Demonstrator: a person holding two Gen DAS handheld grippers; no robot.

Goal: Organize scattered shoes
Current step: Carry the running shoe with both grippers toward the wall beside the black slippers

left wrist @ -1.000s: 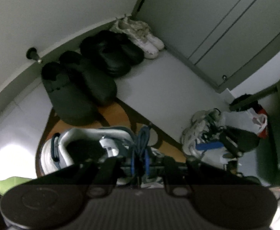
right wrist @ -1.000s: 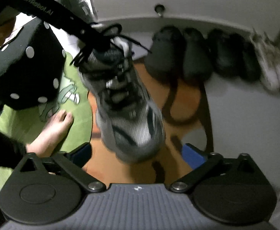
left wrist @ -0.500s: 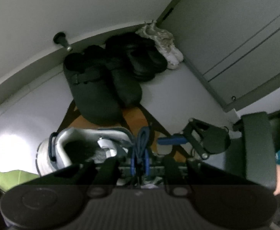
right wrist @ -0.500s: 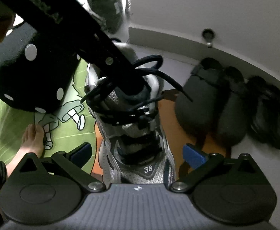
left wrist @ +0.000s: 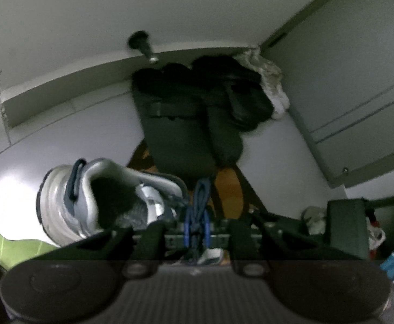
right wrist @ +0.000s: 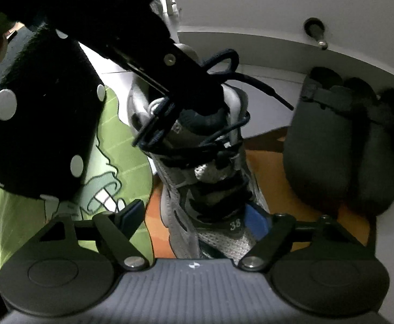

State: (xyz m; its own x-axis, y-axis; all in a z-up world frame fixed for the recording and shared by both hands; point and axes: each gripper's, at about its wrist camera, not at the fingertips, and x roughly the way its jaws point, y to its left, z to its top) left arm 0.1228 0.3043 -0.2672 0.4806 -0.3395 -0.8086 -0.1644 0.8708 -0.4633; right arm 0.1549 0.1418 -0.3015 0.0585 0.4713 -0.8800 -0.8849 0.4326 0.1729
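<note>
A grey and silver sneaker [left wrist: 97, 199] with dark blue laces hangs from my left gripper [left wrist: 197, 232], which is shut on its laces and tongue. In the right wrist view the same sneaker [right wrist: 205, 178] points toe-first toward the camera, with the left gripper's black fingers [right wrist: 186, 81] clamped at its tongue. My right gripper [right wrist: 197, 216] has its jaws apart on either side of the sneaker's toe, the right blue pad [right wrist: 256, 218] close to it. Black clogs [left wrist: 180, 124] and black slippers [left wrist: 240, 91] stand in a row by the wall.
White sneakers [left wrist: 272, 81] end the row by the cabinet [left wrist: 345, 67]. A door stopper [left wrist: 143, 43] sticks out above the baseboard. An orange and brown mat [right wrist: 291, 189] and a green cartoon rug [right wrist: 110, 183] cover the floor. More shoes and bags [left wrist: 375, 235] lie at the right.
The left gripper carried the sneaker closer to the wall and the clogs. The right gripper closed in on the sneaker's toe, and its jaws narrowed around it.
</note>
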